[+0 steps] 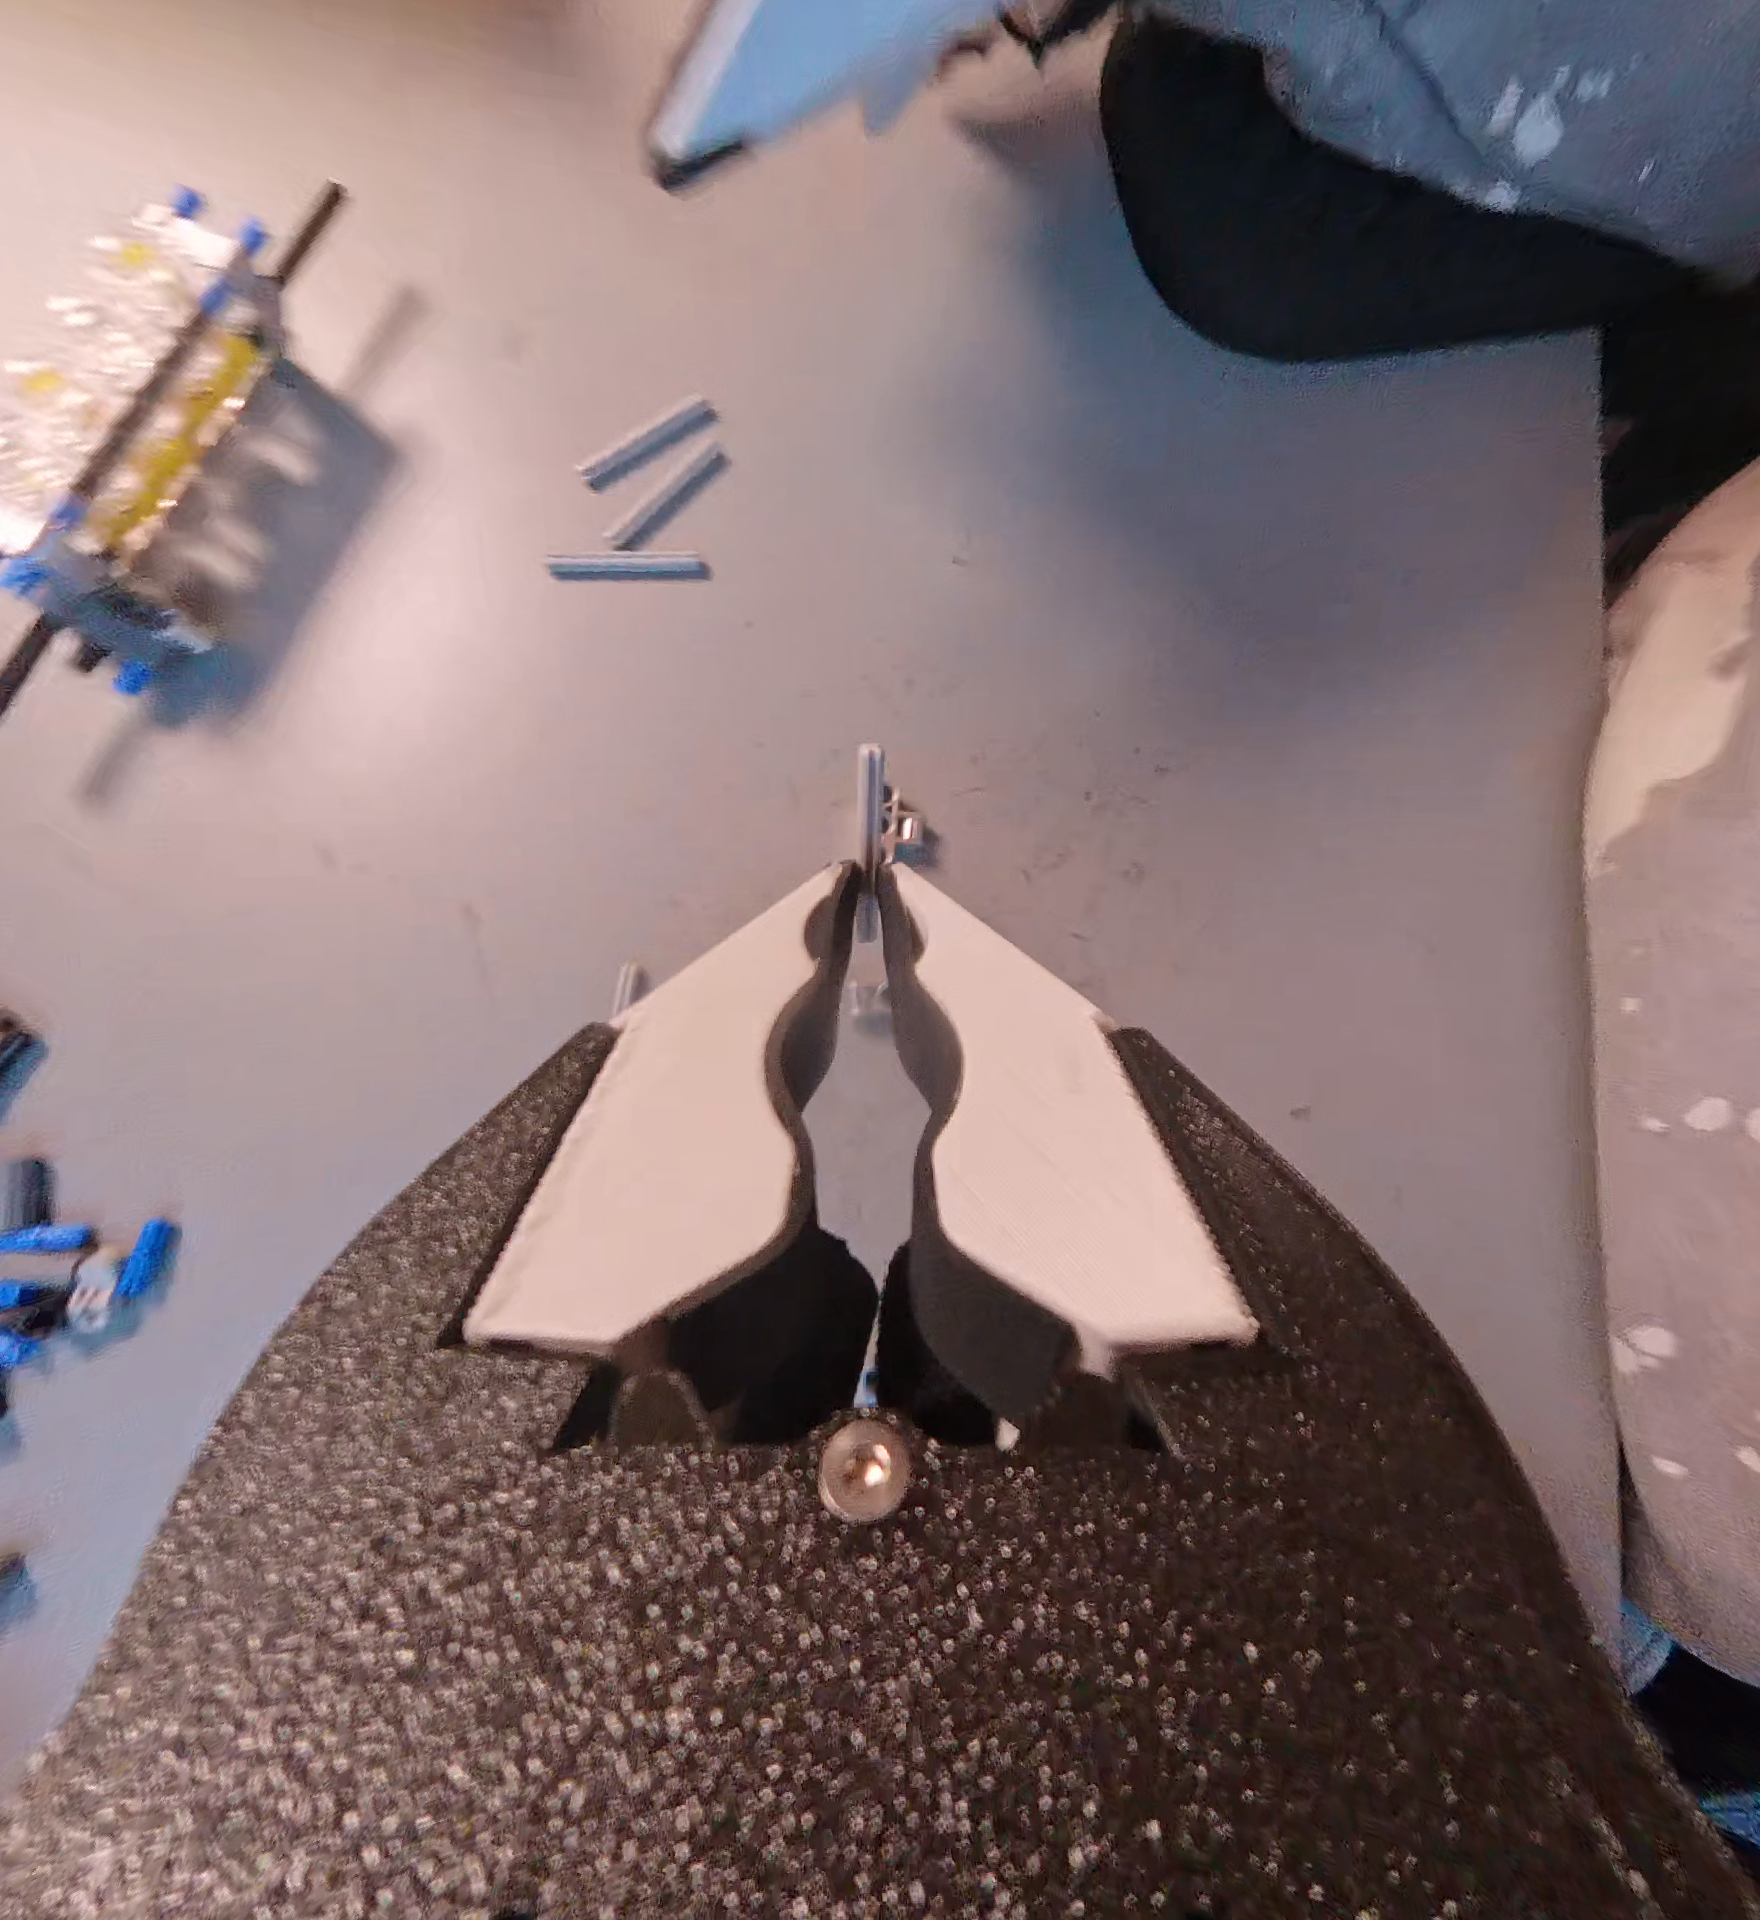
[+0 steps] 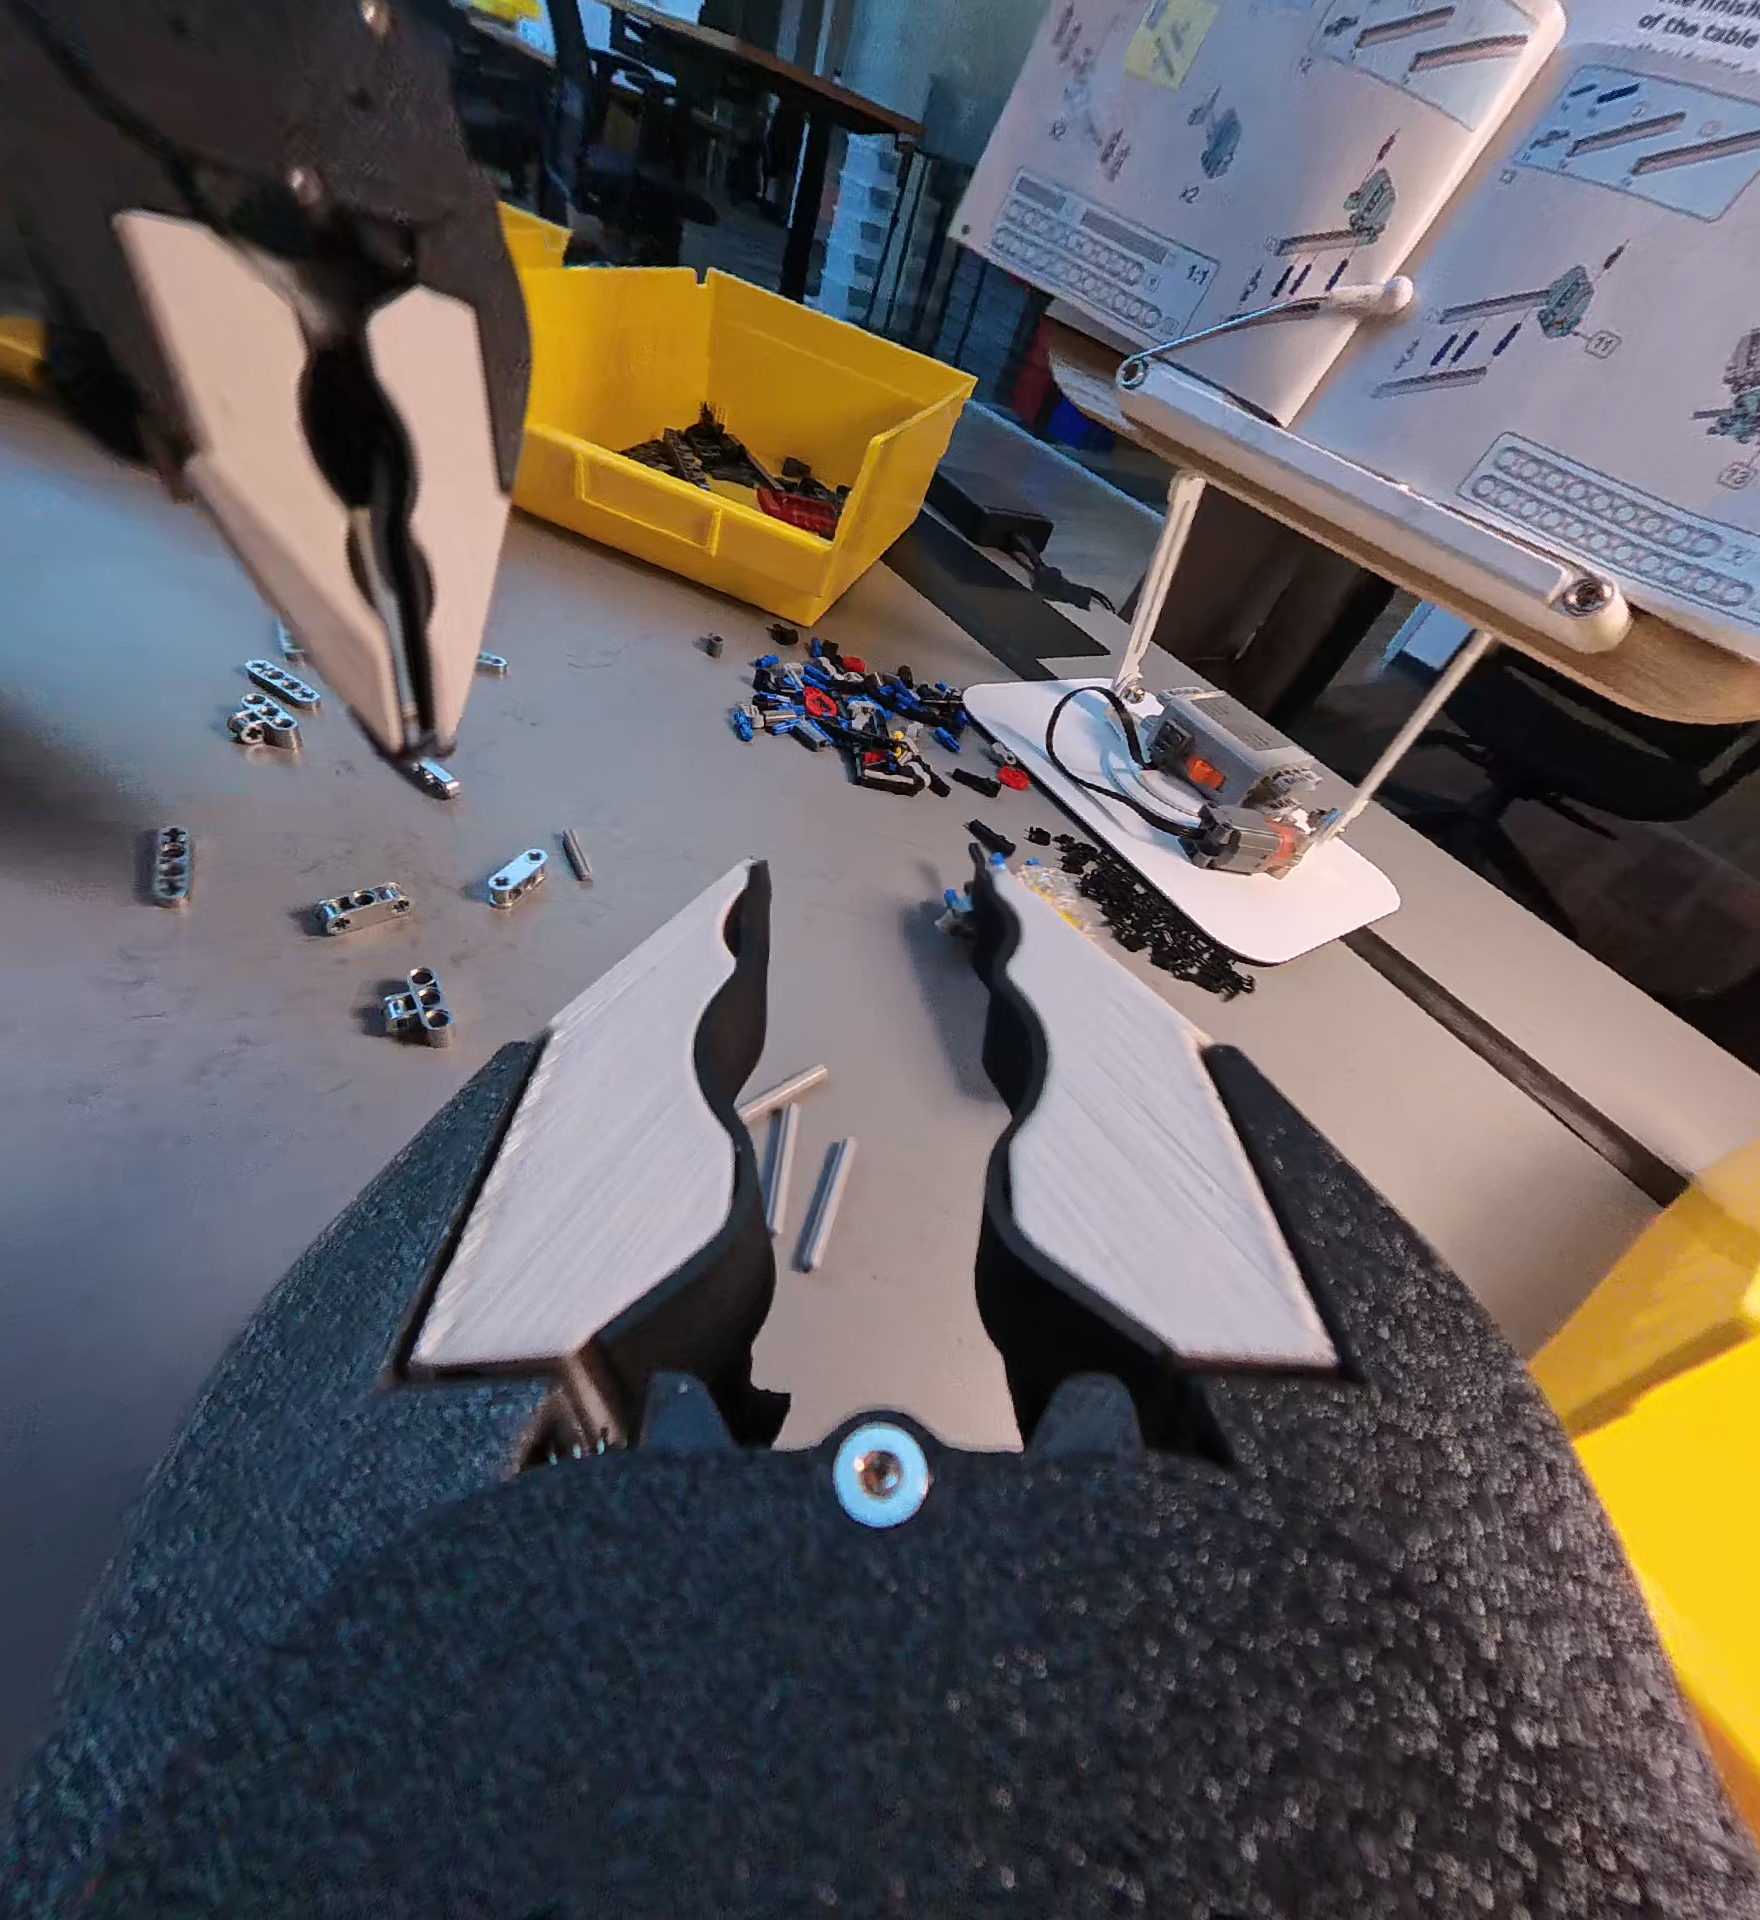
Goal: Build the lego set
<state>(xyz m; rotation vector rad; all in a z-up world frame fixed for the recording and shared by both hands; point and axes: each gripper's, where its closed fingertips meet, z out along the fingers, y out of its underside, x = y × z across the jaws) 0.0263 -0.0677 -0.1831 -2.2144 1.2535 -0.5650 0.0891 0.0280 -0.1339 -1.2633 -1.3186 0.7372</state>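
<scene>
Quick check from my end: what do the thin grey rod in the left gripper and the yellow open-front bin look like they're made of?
The thin grey rod, clamped by the left gripper, looks like matte moulded plastic: uniform grey, lengthwise ribs, no metallic glint. The yellow open-front bin looks like rigid moulded plastic, slightly glossy, with thin walls and moulded ribs.

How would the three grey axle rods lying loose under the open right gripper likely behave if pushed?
The grey axle rods look thin, straight and rigid, so probably stiff and light. Lying loose on the smooth grey table, they would likely slide or roll sideways. The right gripper is open above them.
</scene>
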